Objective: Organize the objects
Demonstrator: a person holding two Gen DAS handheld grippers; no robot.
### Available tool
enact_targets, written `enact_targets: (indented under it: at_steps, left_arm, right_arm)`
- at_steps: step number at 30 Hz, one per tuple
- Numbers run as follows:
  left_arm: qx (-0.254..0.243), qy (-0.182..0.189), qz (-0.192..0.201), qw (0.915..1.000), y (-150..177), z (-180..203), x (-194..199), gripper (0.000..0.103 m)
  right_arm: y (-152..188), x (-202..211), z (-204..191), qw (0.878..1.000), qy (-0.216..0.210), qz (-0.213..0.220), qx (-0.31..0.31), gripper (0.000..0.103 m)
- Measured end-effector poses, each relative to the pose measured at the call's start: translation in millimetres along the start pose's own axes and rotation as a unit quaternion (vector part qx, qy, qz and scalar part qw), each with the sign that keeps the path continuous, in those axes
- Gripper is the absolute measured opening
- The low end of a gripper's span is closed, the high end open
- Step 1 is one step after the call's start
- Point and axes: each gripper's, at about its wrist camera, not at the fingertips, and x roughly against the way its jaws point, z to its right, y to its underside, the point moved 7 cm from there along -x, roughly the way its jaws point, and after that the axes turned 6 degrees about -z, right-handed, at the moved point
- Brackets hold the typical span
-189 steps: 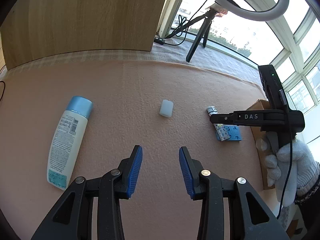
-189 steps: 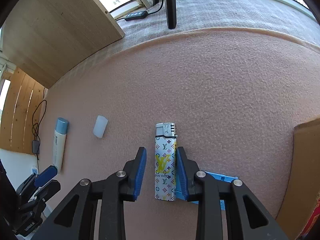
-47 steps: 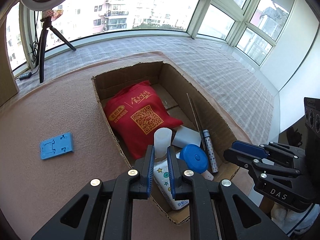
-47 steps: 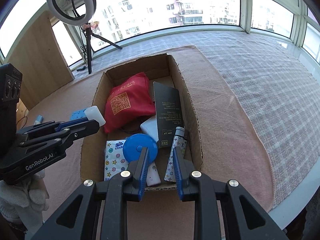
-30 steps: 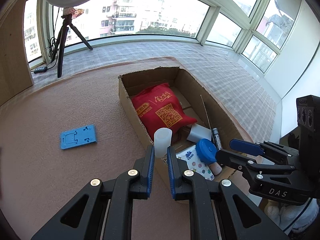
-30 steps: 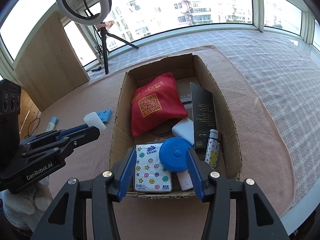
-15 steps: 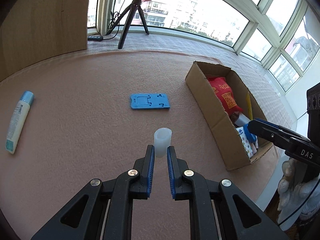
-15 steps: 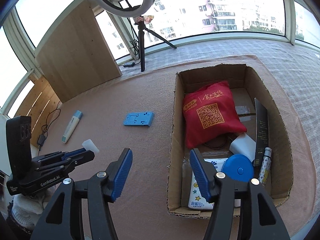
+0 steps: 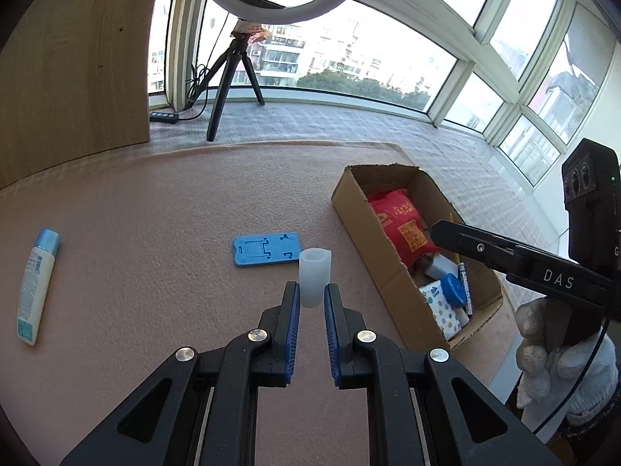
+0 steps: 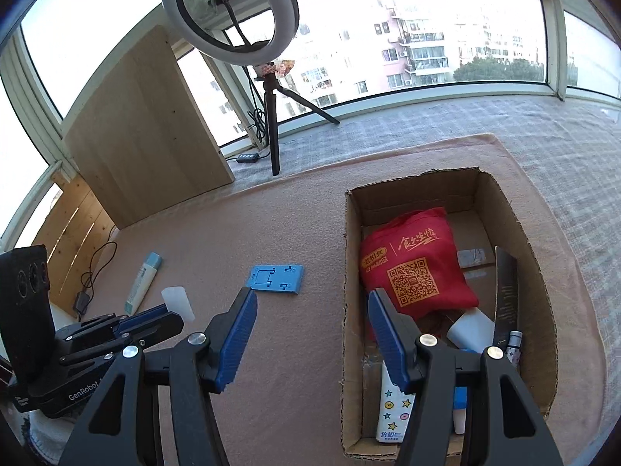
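Strong daylight is pouring in through the windows (image 10: pixel 427 39) ahead of both tools, blowing out the sky to white. Fisheye distortion is bending the frames' edges, dark vignetting is filling the corners, and focus is staying sharp throughout.

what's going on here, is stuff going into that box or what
A person with a gripper in each hand is tidying loose items into a cardboard box. The left gripper is shut on a small white cap, held above the mat and not over the box. The right gripper is open and empty. A blue phone stand and a lotion bottle lie on the mat outside the box.
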Motion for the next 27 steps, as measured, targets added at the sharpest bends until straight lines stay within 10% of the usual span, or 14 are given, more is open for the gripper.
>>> enact_targets:
  at_steps: [8, 23, 27]
  left_arm:
    - [-0.081, 0.052, -0.012, 0.9953, -55.6, 89.7, -57.3, 0.013]
    - [-0.053, 0.017, -0.067, 0.9962, -47.6, 24.1, -98.2, 0.014]
    - [-0.056, 0.025, -0.085, 0.9945, -43.5, 26.3, -121.8, 0.033]
  right_arm:
    - [23.1, 51.1, 77.7, 0.995, 0.053, 0.028, -0.075, 0.056]
    - [39.7, 57.7, 91.5, 0.994, 0.052, 0.030, -0.096, 0.056]
    - [44.4, 58.7, 87.3, 0.994, 0.055, 0.026, -0.091, 0.056]
